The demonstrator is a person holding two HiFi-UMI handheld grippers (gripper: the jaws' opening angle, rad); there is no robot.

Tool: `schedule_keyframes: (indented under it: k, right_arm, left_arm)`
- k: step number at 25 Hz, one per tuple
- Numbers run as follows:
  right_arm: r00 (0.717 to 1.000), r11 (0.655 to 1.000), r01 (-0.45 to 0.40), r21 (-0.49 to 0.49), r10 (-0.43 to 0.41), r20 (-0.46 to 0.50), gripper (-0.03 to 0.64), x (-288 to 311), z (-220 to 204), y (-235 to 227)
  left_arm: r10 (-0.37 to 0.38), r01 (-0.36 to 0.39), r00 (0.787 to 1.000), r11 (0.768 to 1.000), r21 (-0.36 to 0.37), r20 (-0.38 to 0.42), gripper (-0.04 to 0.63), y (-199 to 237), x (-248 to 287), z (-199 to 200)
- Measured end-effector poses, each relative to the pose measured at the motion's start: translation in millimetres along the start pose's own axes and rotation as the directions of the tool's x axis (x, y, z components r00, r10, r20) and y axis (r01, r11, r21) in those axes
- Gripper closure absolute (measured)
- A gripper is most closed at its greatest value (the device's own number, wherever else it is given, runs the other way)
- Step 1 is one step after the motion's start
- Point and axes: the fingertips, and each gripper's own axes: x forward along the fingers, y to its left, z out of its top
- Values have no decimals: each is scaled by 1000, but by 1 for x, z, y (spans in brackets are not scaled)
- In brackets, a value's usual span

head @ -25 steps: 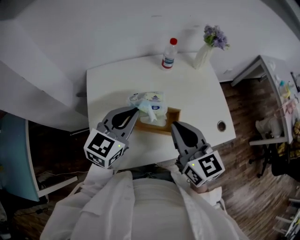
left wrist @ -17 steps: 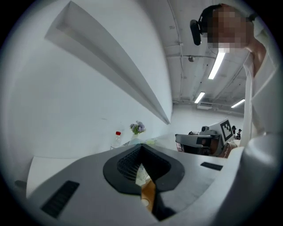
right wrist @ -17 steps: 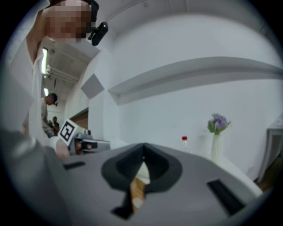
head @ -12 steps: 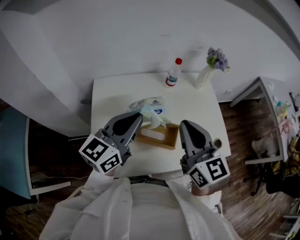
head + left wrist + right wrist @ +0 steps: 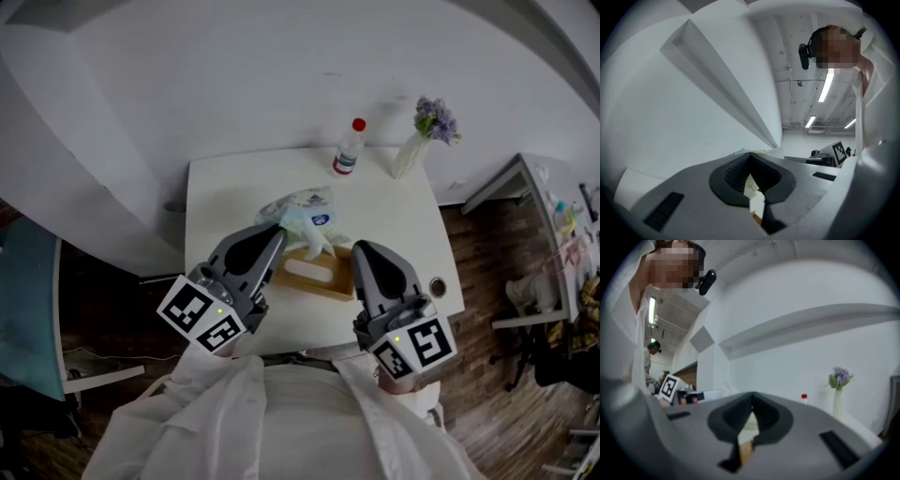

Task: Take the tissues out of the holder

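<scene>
White table [image 5: 394, 216]: tissue pack [image 5: 305, 208] was gripped over the wooden holder [image 5: 314, 279].
Left gripper [image 5: 275, 228] clenched the pack at the holder's 11 o'clock corner; right gripper [image 5: 361, 251], jaws pressed together, sat at its 2 o'clock corner.

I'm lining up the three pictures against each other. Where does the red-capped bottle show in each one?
Head view: the bottle stands at the far edge of the table, upper middle, just left of the vase.
Left gripper view: not in it.
Right gripper view: the bottle is tiny, right of centre, again left of the vase.
Shared landmark: the white vase with purple flowers, in the head and right gripper views.
</scene>
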Motion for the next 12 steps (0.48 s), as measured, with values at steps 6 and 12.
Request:
schedule_keyframes:
  k: [6,12]
  right_arm:
    - [1000,1000,-11,-29,11,-5,606,5,0,9]
    - [999,1000,8,-13,-8,-37,606,1,-11,4]
  left_arm:
    - [35,-36,999,998,49,16,578,-1,-1,2]
    - [63,-64,997,998,15,44,578,2,-2,1]
